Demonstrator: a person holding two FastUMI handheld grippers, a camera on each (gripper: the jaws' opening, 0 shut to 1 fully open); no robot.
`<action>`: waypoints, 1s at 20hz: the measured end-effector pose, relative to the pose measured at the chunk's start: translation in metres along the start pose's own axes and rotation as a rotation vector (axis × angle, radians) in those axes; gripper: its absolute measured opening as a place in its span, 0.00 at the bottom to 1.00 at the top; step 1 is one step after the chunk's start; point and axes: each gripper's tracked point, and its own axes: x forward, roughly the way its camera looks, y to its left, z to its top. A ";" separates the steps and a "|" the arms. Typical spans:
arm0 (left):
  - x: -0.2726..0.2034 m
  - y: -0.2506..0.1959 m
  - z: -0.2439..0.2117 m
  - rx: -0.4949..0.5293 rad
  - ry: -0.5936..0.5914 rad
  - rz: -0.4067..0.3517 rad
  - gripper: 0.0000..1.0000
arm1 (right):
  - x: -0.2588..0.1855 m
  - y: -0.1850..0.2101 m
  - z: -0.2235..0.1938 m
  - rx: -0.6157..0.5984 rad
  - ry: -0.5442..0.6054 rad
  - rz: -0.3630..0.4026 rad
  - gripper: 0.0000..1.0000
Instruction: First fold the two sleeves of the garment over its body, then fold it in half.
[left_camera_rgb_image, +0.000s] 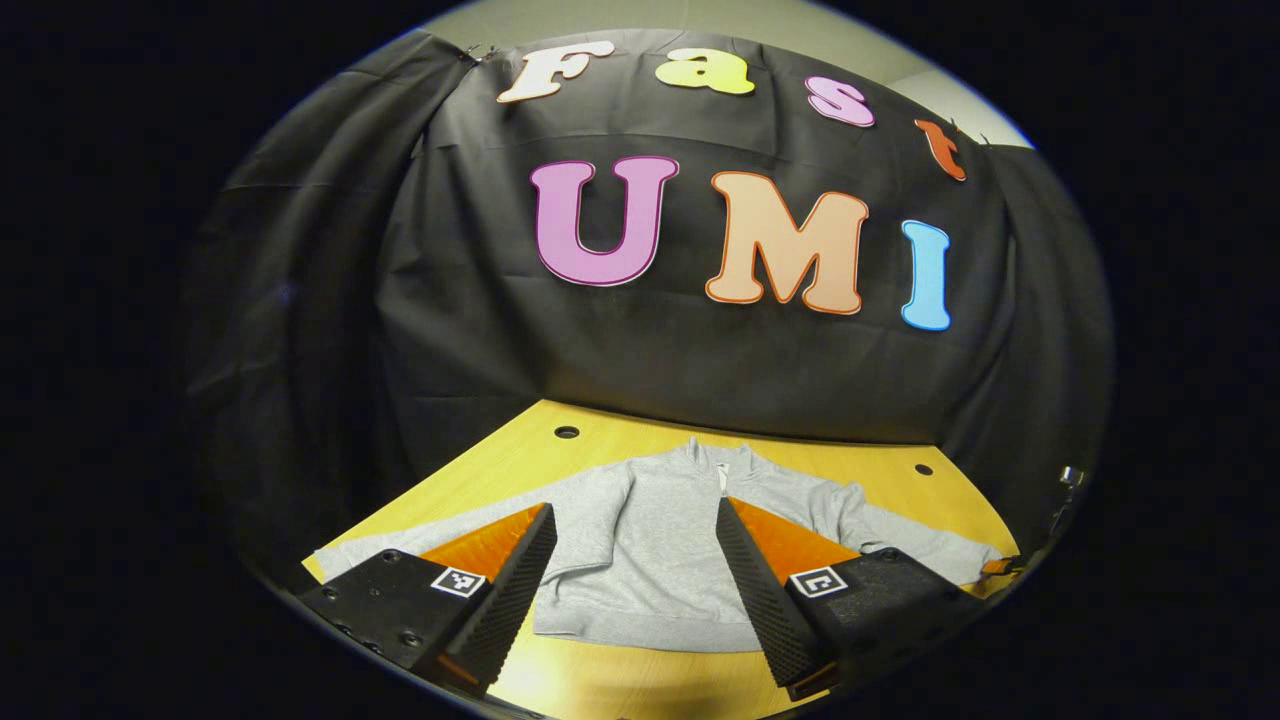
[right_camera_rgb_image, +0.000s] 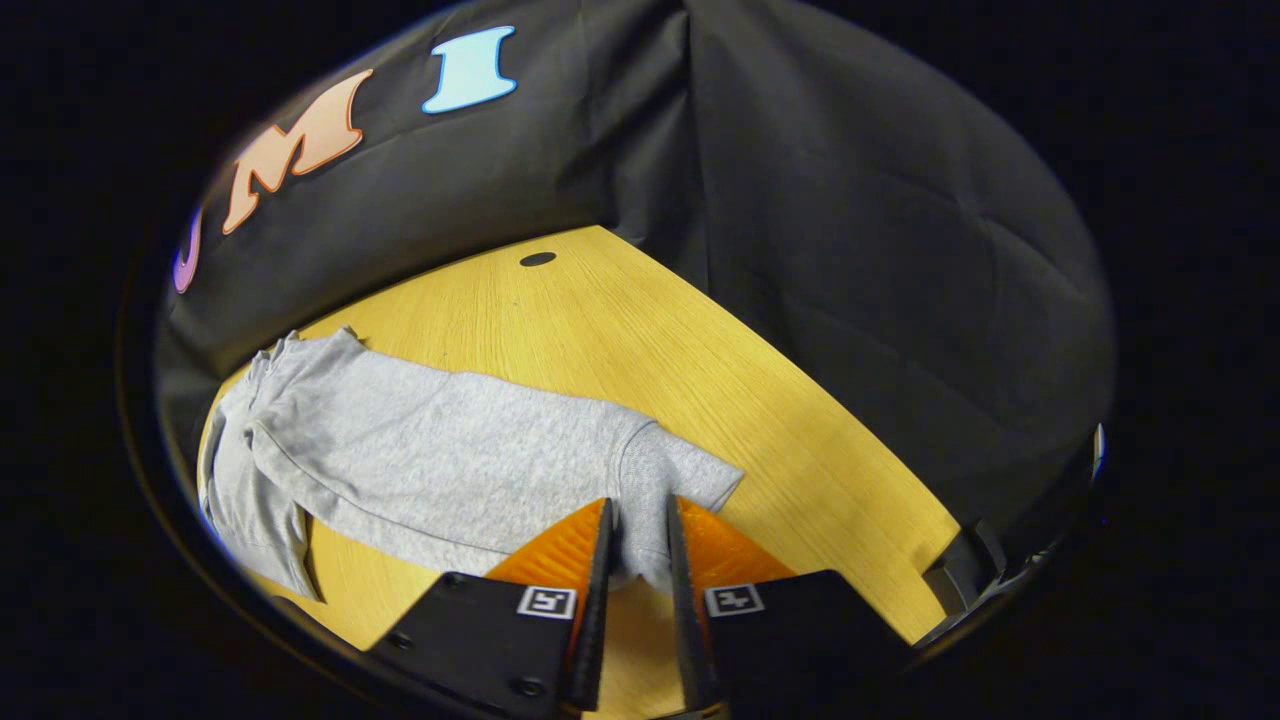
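Writing: no brand or readable label on the garment; each tool finger carries a small square black-and-white marker, no words on it.
Garment: a grey sweatshirt (left_camera_rgb_image: 650, 540) lies flat on the yellow wooden table (left_camera_rgb_image: 600, 440), collar toward the black cloth wall at 12 o'clock, hem toward the camera, both sleeves spread out to 9 and 3 o'clock.
Left tool: the left tool (left_camera_rgb_image: 636, 575) hangs above the near edge of the table, its two ribbed fingers spread wide apart with nothing between them; the sweatshirt's body shows in the gap, and whether the tips touch the cloth cannot be told.
Right tool: in the right gripper view, the right tool (right_camera_rgb_image: 640, 550) has its fingers drawn close together on the cuff end of the right sleeve (right_camera_rgb_image: 660, 480), a fold of grey cloth pinched between them.
Sleeve position: from that tool the sleeve runs away toward 10 o'clock, to the shoulder and collar (right_camera_rgb_image: 275, 355).
Table: two dark round holes near its far edge, at 11 and 1 o'clock in the left gripper view.
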 end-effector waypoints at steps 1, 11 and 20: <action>0.001 0.001 0.000 0.001 0.002 0.000 0.94 | 0.001 0.000 0.000 0.007 0.001 0.004 0.22; 0.004 0.009 -0.009 -0.009 0.024 -0.018 0.94 | -0.018 0.021 0.018 0.018 -0.017 0.006 0.07; 0.015 0.046 -0.006 0.026 0.041 -0.046 0.94 | -0.073 0.127 0.067 -0.010 -0.163 0.125 0.07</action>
